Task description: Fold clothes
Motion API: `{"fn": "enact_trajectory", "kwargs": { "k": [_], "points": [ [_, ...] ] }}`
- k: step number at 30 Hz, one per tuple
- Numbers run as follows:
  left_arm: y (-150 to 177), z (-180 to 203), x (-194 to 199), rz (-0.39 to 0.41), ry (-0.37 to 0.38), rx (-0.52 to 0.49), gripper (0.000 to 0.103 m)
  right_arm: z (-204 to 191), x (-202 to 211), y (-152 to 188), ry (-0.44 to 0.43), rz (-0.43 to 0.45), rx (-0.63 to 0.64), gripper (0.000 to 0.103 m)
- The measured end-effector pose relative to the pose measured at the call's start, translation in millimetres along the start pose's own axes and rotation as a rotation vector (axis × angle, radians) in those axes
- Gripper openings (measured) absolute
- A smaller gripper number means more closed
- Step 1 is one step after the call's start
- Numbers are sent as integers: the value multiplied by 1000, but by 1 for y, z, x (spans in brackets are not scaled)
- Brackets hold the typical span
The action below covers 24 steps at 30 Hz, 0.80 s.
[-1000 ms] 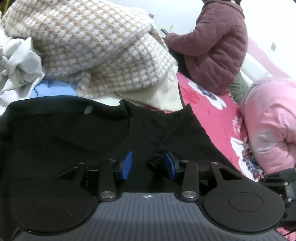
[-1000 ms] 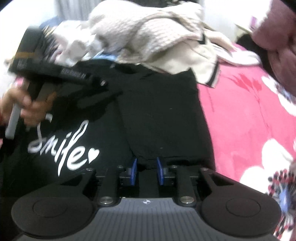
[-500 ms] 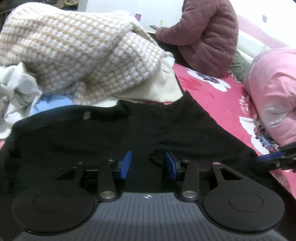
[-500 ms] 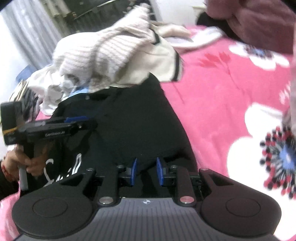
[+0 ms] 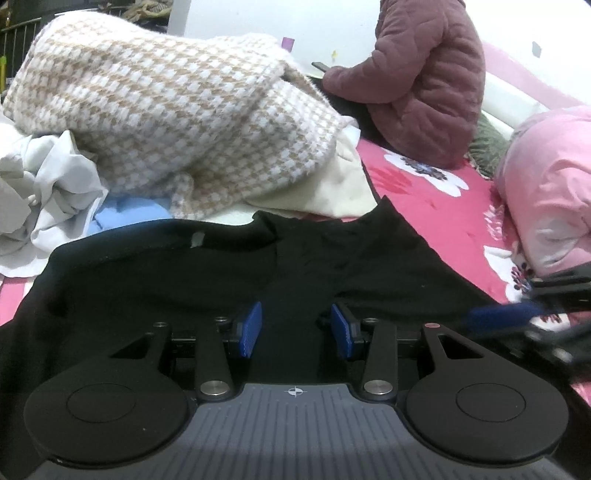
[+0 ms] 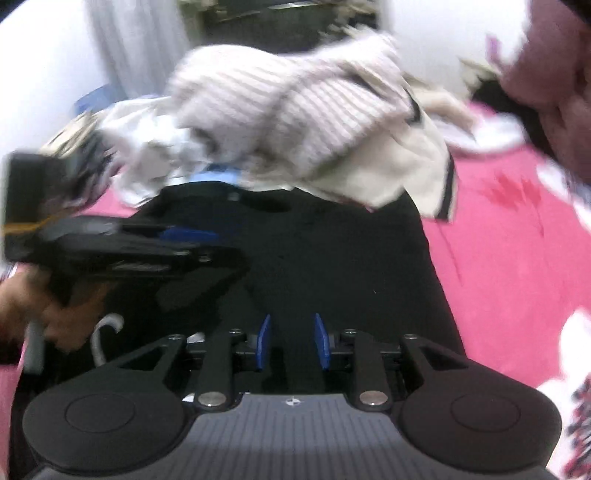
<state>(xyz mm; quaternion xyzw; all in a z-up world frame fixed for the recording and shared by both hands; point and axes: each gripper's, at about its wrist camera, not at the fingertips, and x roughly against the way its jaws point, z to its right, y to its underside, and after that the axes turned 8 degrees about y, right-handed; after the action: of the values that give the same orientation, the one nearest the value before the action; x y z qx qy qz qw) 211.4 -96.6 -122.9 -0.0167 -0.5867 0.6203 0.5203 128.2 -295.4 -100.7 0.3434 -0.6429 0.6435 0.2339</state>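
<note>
Right view all blurry. White letters on black shirt [image 6: 332, 266] mostly hidden behind left hand-held gripper [image 6: 192, 240]. Seated person [image 5: 417, 88] cut off at top edge.

- Pink floral bedsheet [image 5: 436, 206]: covers the bed surface.
- Seated person in a maroon quilted jacket [image 5: 424, 81]: back to the camera, at the far side of the bed.
- Pink padded bundle [image 5: 546, 184]: lies at the right edge, beside the seated person.
- White wall [image 5: 229, 18]: behind the bed.
</note>
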Motion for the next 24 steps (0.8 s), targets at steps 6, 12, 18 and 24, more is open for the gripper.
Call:
{"fn": "enact_trajectory", "kwargs": {
  "k": [6,12,18,24],
  "points": [
    [2,-17,1,1,-10,47,41,-20,-3,11,-91,-74,92,39],
    [-1,-28,4,23,-3,107,42,-16,-12,-4,-46,-24,36,40],
    [-3,-27,4,50,12,115,42,-49,-11,7,-207,-34,127,40],
    [-25,1,-14,96,77,19,42,4,24,17,-105,32,-63,41]
  ]
}}
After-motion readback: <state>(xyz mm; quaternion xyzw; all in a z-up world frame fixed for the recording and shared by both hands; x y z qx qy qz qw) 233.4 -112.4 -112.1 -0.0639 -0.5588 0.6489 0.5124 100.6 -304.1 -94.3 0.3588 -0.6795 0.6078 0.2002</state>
